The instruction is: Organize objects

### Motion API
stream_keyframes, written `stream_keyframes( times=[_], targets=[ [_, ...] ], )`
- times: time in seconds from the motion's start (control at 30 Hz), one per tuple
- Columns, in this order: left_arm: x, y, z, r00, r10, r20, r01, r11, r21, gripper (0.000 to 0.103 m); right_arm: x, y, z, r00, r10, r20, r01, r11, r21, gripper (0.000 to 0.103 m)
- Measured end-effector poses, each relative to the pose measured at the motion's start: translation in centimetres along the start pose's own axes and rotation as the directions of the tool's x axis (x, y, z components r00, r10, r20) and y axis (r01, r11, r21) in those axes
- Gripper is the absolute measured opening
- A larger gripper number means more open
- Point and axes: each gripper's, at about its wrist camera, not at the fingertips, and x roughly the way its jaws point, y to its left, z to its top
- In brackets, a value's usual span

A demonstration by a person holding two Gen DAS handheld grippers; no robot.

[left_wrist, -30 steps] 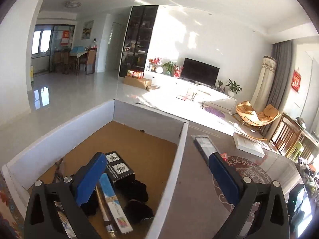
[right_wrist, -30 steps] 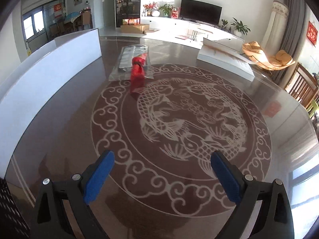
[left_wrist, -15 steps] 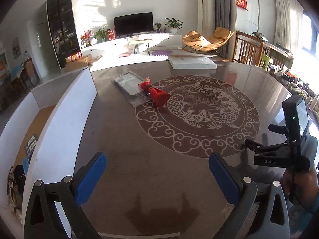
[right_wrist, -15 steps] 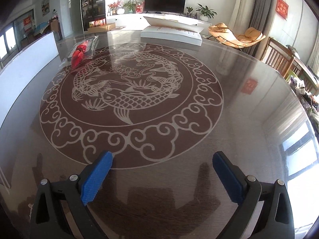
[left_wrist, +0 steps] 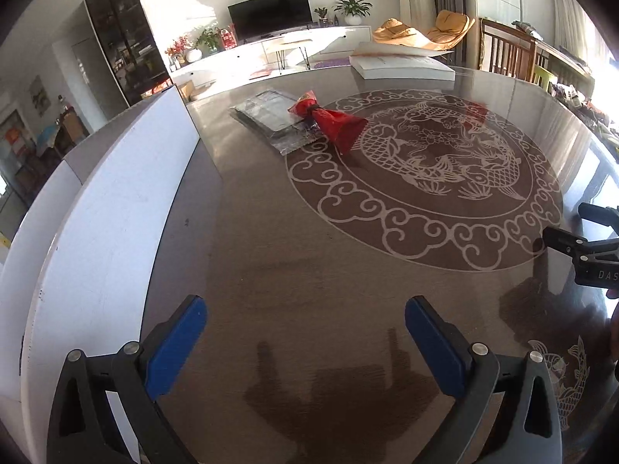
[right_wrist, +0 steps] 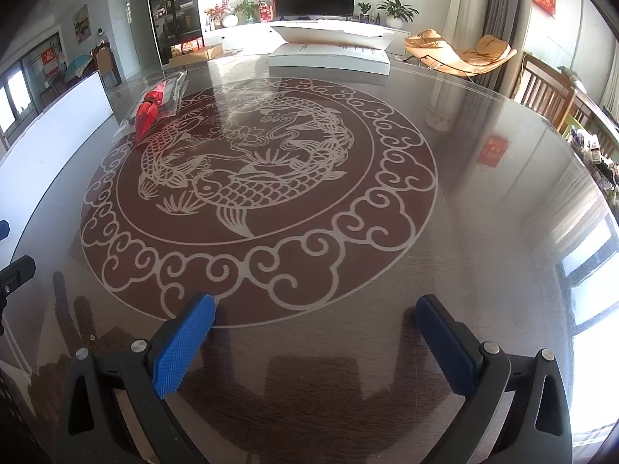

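Observation:
A red pouch tied with a black band (left_wrist: 332,123) lies on the table, partly on a clear plastic packet (left_wrist: 271,120). Both also show far left in the right wrist view: the red pouch (right_wrist: 147,114) and the packet (right_wrist: 170,89). My left gripper (left_wrist: 305,332) is open and empty, low over the near table, well short of the pouch. My right gripper (right_wrist: 315,328) is open and empty over the near rim of the fish pattern. The white cardboard box wall (left_wrist: 116,208) stands left of my left gripper.
A white flat box with its lid ajar (right_wrist: 329,52) sits at the far table edge. The table (left_wrist: 294,255) is dark glass with a round fish pattern. The right gripper's body (left_wrist: 588,255) shows at the right edge. Wooden chairs (right_wrist: 549,92) stand beyond the right rim.
My left gripper swung right from above the box's inside to over the table and came a little closer to the pouch. My right gripper turned right, toward the table's middle.

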Motion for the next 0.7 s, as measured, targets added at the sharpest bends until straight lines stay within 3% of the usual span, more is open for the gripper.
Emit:
stream_keyframes(
  times=[0.7],
  targets=[
    [2.5,2.0,-1.0,0.997,0.003,-0.079,-0.009,0.997,-0.080,0.103,0.0,0.0,0.0,1.000,0.000,0.000,0.000,1.000,0.001,0.103]
  ],
)
